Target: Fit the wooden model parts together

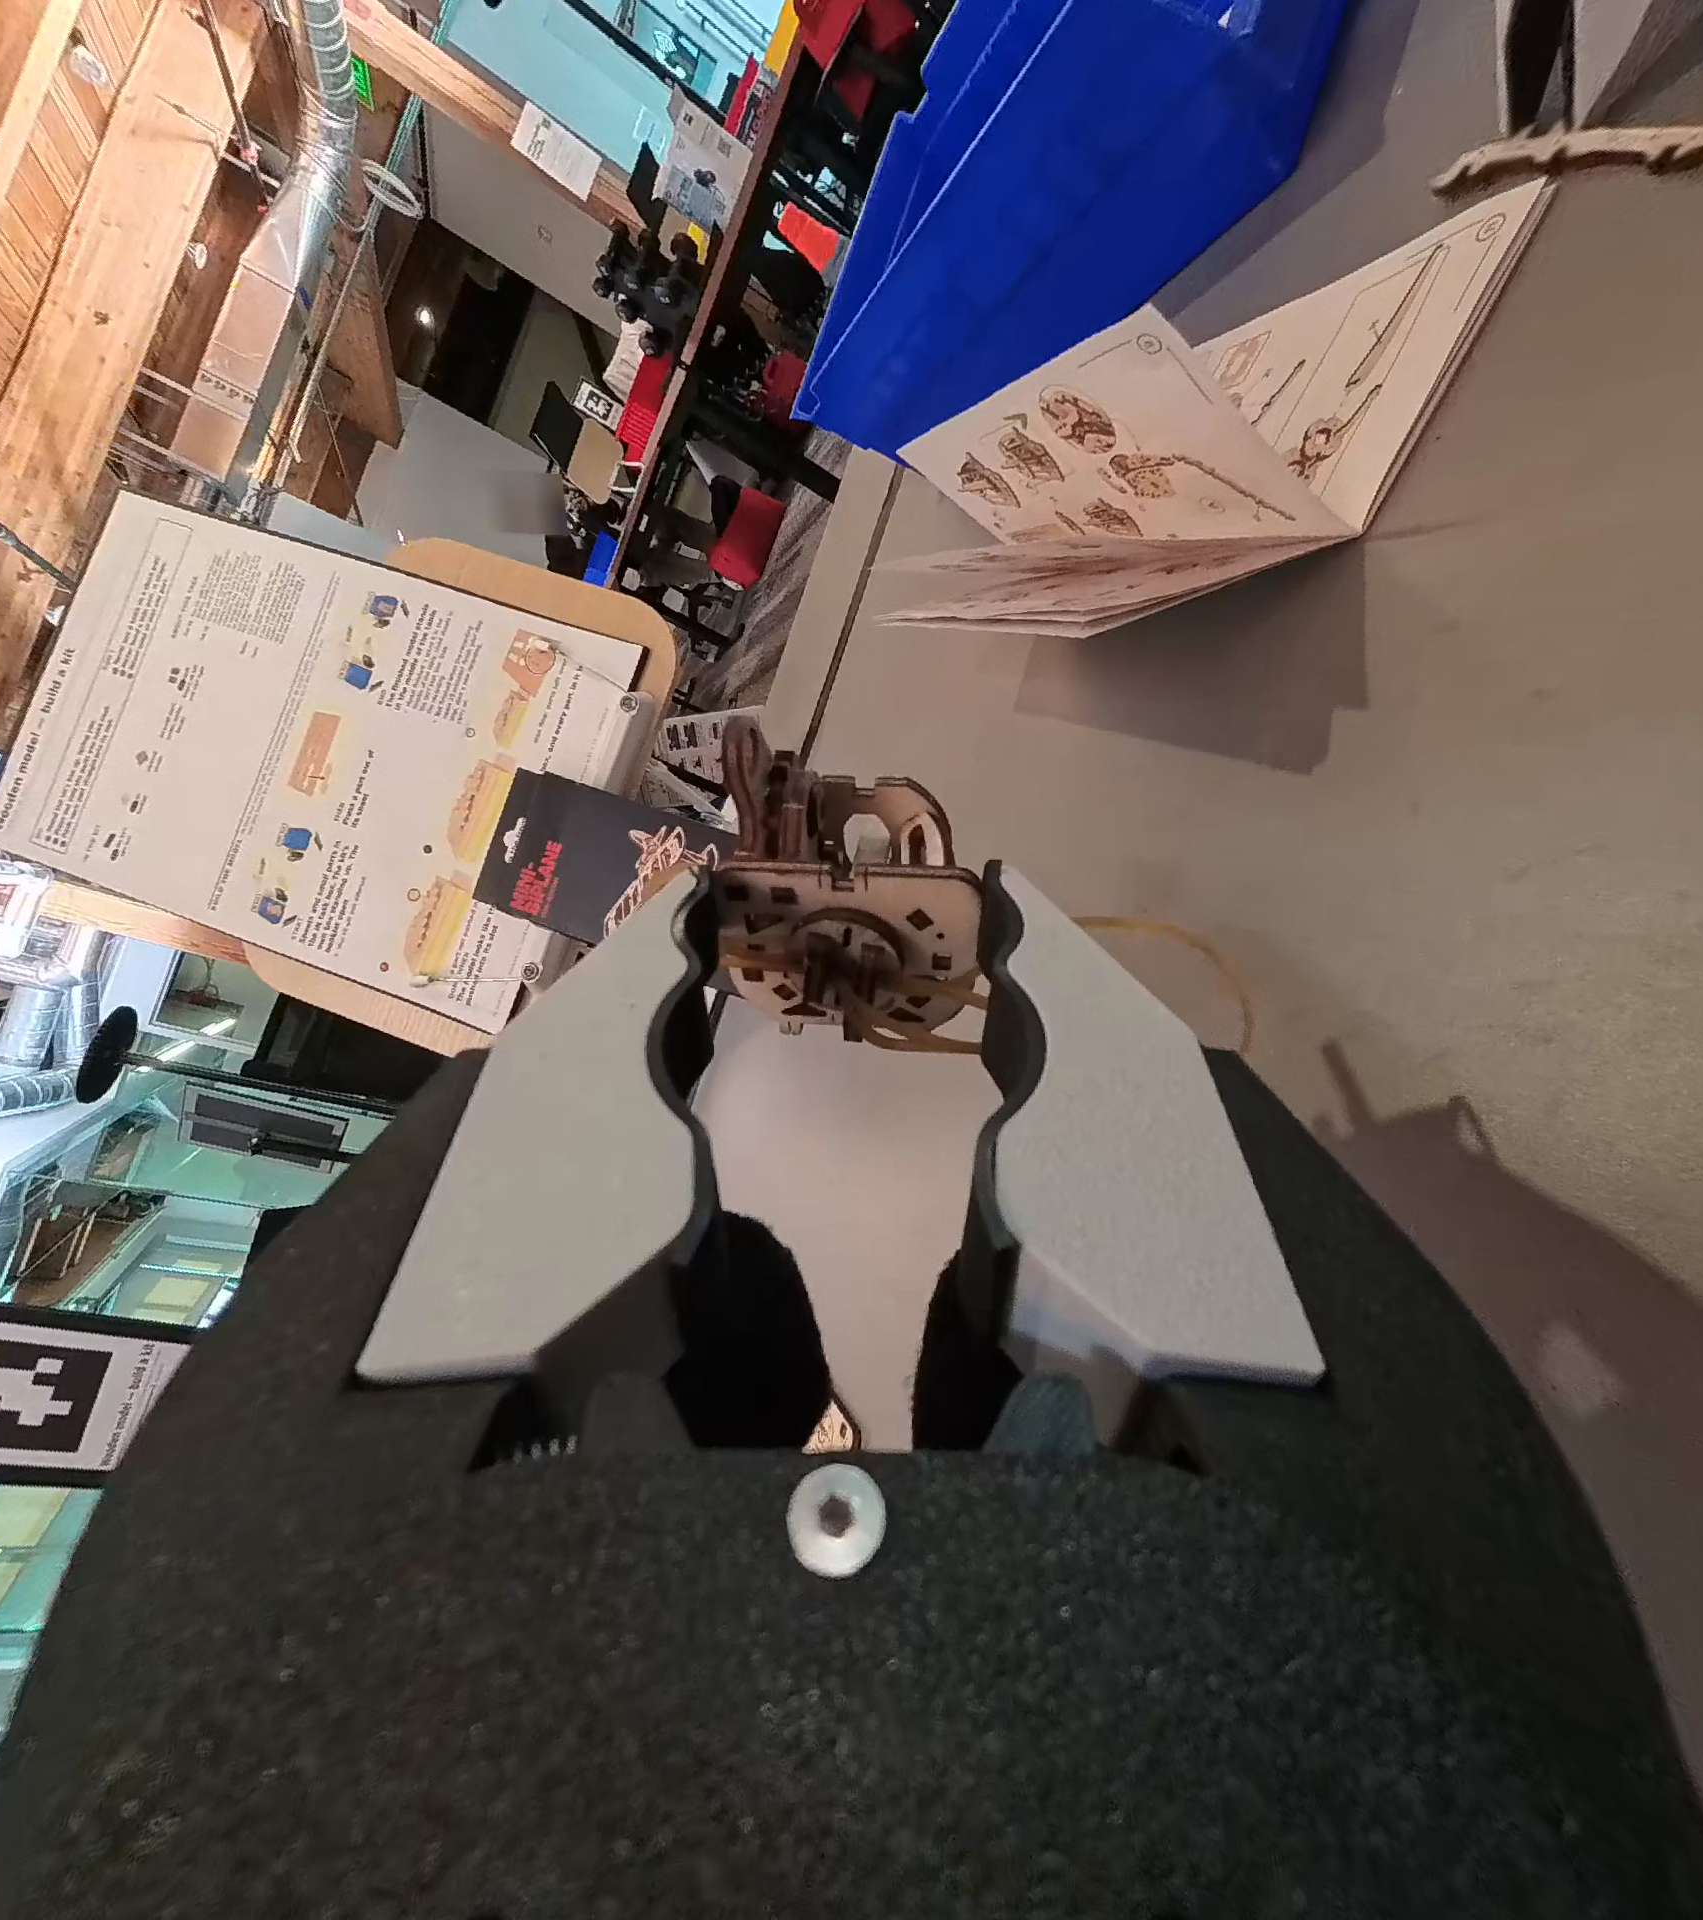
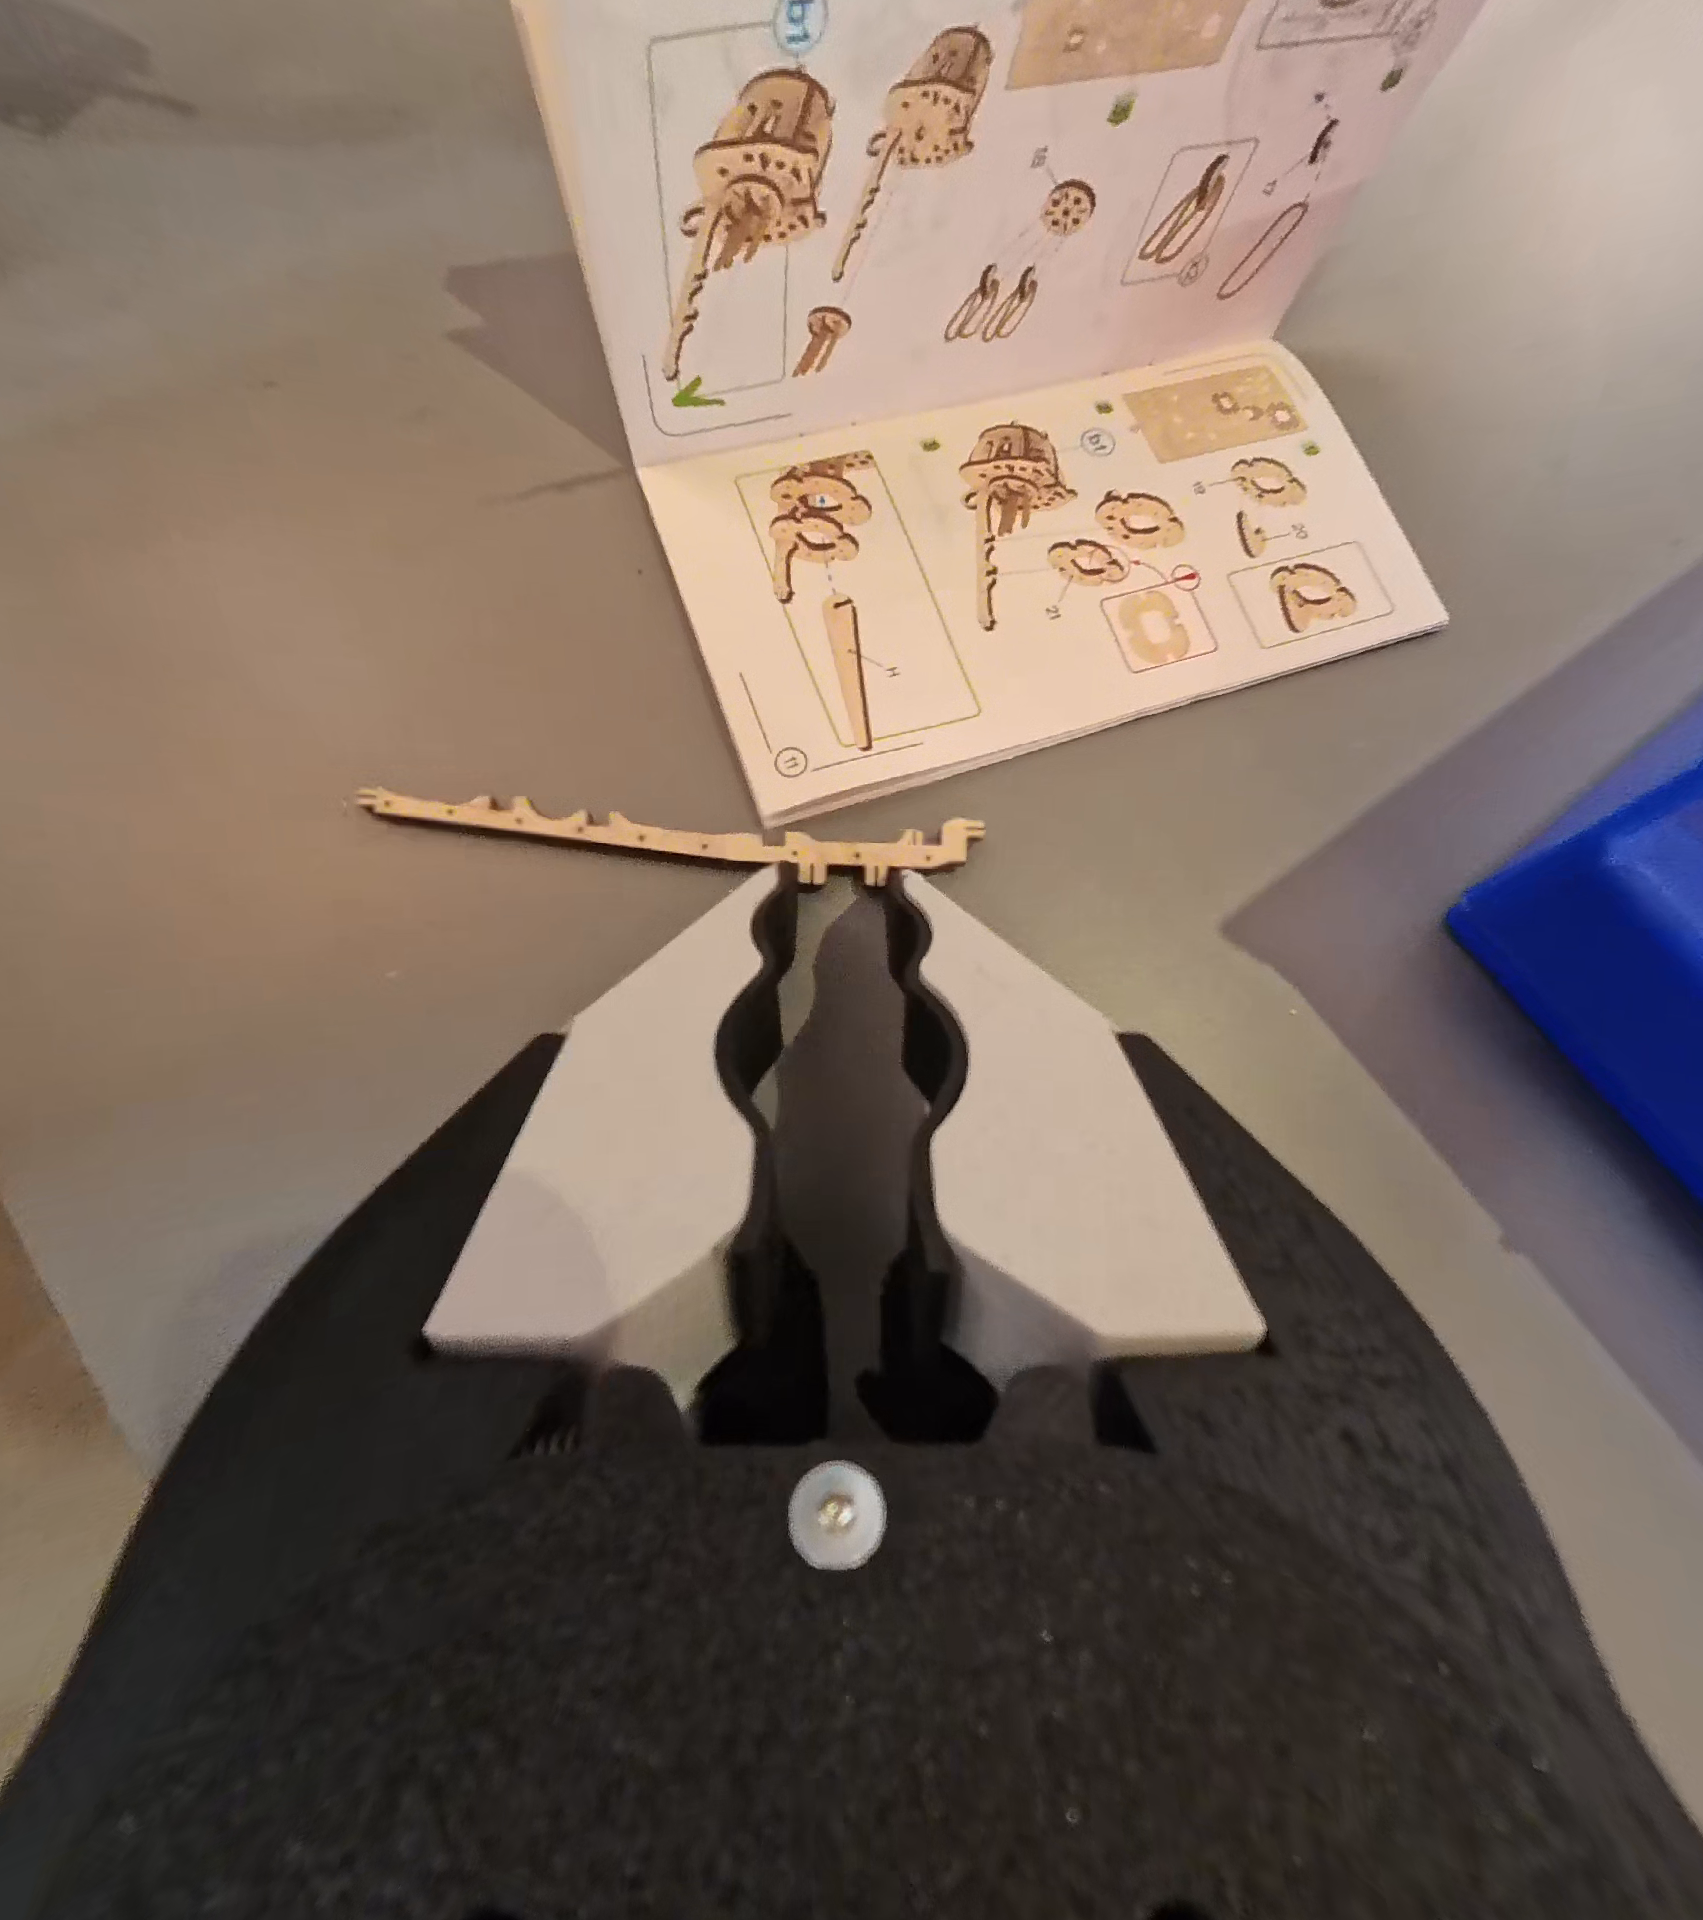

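Observation:
My left gripper (image 1: 847,920) is shut on a partly built wooden model (image 1: 888,831), a perforated plate with a hub and upright pieces, held between the fingertips above the grey table (image 1: 1501,935). My right gripper (image 2: 836,883) is nearly closed on a long thin notched wooden strip (image 2: 566,826), gripping it by its small tabs near the right end. The strip runs crosswise, sticking out far to the left. A scorched wooden edge (image 1: 1605,156) at the top right of the left wrist view may be that strip.
An open instruction booklet (image 2: 1034,582) lies beyond the strip, and also shows in the left wrist view (image 1: 1242,416). A blue bin (image 2: 1678,997) stands to the right. A printed instruction board (image 1: 307,748) and a black card (image 1: 598,852) stand behind the model. A yellow rubber band (image 1: 1221,977) lies on the table. Some 25 centimeters of space lies between my two pairs of fingers.

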Demonstrator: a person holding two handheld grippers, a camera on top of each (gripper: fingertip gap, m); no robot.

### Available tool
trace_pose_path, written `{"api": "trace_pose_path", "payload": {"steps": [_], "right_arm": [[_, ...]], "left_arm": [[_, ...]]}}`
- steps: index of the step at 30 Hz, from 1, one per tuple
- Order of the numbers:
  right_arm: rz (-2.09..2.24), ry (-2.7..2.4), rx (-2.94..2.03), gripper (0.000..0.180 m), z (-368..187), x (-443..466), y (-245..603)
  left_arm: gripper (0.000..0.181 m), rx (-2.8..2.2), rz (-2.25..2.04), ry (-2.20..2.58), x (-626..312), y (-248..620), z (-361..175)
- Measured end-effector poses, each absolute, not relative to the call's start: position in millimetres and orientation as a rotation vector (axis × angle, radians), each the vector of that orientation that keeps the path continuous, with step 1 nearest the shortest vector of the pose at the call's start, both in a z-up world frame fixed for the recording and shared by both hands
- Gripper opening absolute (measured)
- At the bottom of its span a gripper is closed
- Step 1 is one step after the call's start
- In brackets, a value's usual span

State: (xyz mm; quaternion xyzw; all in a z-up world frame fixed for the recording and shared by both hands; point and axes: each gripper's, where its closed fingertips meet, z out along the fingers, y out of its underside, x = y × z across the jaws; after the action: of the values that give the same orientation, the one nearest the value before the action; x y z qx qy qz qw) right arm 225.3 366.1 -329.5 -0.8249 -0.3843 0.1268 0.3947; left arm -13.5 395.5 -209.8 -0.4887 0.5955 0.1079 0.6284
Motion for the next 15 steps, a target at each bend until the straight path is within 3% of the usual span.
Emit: {"api": "trace_pose_path", "payload": {"steps": [15], "right_arm": [[0.395,-0.946,-2.084,0.015,-319.3,221.3,360.4]], "left_arm": [[0.048,-1.12,0.253,1.374,-14.0,395.1,-212.3]]}}
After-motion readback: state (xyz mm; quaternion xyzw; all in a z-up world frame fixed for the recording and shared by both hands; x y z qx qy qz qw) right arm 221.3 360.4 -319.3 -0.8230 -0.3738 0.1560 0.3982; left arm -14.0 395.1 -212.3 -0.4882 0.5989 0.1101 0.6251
